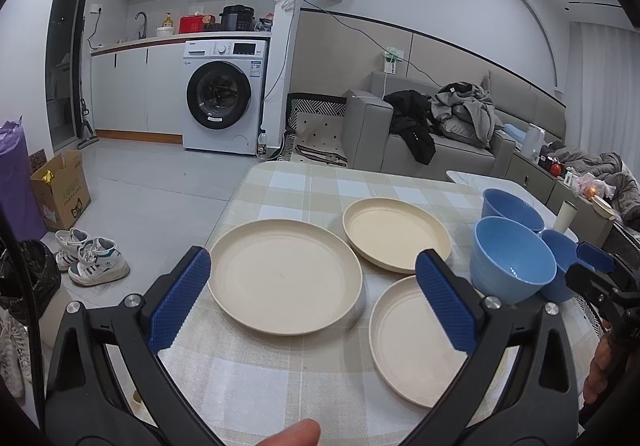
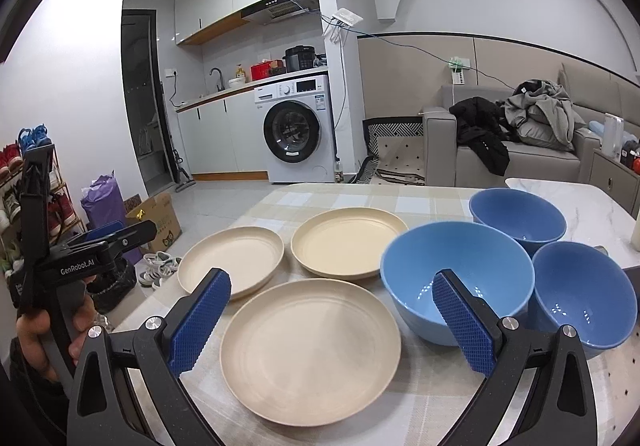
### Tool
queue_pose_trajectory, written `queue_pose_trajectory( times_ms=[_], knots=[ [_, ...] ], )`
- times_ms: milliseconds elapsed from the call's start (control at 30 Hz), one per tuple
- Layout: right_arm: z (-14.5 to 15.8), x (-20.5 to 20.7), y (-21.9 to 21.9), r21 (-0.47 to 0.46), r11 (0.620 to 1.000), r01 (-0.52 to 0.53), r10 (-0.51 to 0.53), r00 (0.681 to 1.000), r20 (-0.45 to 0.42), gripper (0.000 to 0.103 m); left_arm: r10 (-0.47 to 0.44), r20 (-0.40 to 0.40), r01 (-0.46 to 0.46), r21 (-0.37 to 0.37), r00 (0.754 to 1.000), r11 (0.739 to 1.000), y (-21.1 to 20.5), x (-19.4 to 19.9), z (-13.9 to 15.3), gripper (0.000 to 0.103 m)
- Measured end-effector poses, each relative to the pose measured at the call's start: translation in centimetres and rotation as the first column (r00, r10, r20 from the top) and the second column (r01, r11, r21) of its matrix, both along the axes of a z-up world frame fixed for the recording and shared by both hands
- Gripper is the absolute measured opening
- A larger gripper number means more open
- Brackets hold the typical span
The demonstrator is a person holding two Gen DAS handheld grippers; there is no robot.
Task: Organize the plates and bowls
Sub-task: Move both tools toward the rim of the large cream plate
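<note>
Nothing is stacked yet: three plates lie apart left of three separate bowls, with left gripper and right gripper both spread wide, empty

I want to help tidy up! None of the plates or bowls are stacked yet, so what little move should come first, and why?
Probably lower the open left gripper onto the rim of the left plate just ahead of it. All three cream plates lie apart on the tablecloth, both grippers are empty, and that plate sits nearest between its fingers.
</note>
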State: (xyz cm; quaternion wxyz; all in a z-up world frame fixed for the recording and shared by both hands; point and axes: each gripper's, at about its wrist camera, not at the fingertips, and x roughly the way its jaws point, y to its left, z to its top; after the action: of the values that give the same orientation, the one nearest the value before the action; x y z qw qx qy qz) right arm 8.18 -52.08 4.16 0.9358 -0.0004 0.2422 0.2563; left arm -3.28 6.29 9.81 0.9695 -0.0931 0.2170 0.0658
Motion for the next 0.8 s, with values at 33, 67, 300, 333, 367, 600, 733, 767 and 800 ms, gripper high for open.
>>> queue_pose_trajectory(
  times_ms=[33, 67, 300, 333, 367, 600, 733, 767, 800],
  knots=[
    [0.3, 0.2, 0.0, 0.002, 1.0, -0.001, 0.001, 1.0, 0.001, 0.103, 0.003, -0.003, -0.003, -0.002, 1.0, 1.0, 0.2, 0.1, 0.4, 0.102],
    [0.6, 0.2, 0.2, 0.003, 1.0, 0.002, -0.002, 1.0, 0.002, 0.103, 0.006, -0.005, -0.006, -0.004, 1.0, 1.0, 0.4, 0.1, 0.7, 0.102],
    [1.6, 1.3, 2.3, -0.004, 1.0, -0.007, 0.007, 1.0, -0.008, 0.103, 0.038, -0.021, -0.038, -0.027, 0.999, 0.999, 2.2, 1.0, 2.3, 0.102],
    [1.7, 1.5, 2.7, -0.004, 1.0, -0.013, 0.013, 1.0, -0.013, 0.103, 0.043, -0.029, -0.044, -0.03, 0.999, 0.999, 2.5, 1.1, 2.3, 0.102],
    [1.8, 1.7, 2.9, -0.005, 1.0, -0.016, 0.016, 1.0, -0.017, 0.103, 0.045, -0.034, -0.046, -0.034, 0.998, 0.998, 2.8, 1.3, 2.3, 0.102],
    [2.2, 3.2, 5.0, -0.004, 1.0, -0.027, 0.027, 0.999, -0.036, 0.103, 0.075, -0.082, -0.078, -0.036, 0.994, 0.996, 4.9, 3.0, 1.7, 0.102],
    [2.0, 4.0, 6.5, -0.007, 1.0, -0.03, 0.03, 0.998, -0.056, 0.103, 0.084, -0.113, -0.09, -0.047, 0.99, 0.995, 6.4, 4.0, 0.5, 0.102],
    [1.9, 4.2, 6.8, -0.007, 0.999, -0.033, 0.033, 0.998, -0.062, 0.103, 0.086, -0.121, -0.092, -0.043, 0.989, 0.995, 6.6, 4.3, 0.1, 0.102],
    [1.9, 4.4, 7.2, -0.007, 0.999, -0.036, 0.036, 0.997, -0.069, 0.103, 0.092, -0.132, -0.098, -0.038, 0.987, 0.994, 6.8, 4.4, -0.1, 0.102]
  ],
)
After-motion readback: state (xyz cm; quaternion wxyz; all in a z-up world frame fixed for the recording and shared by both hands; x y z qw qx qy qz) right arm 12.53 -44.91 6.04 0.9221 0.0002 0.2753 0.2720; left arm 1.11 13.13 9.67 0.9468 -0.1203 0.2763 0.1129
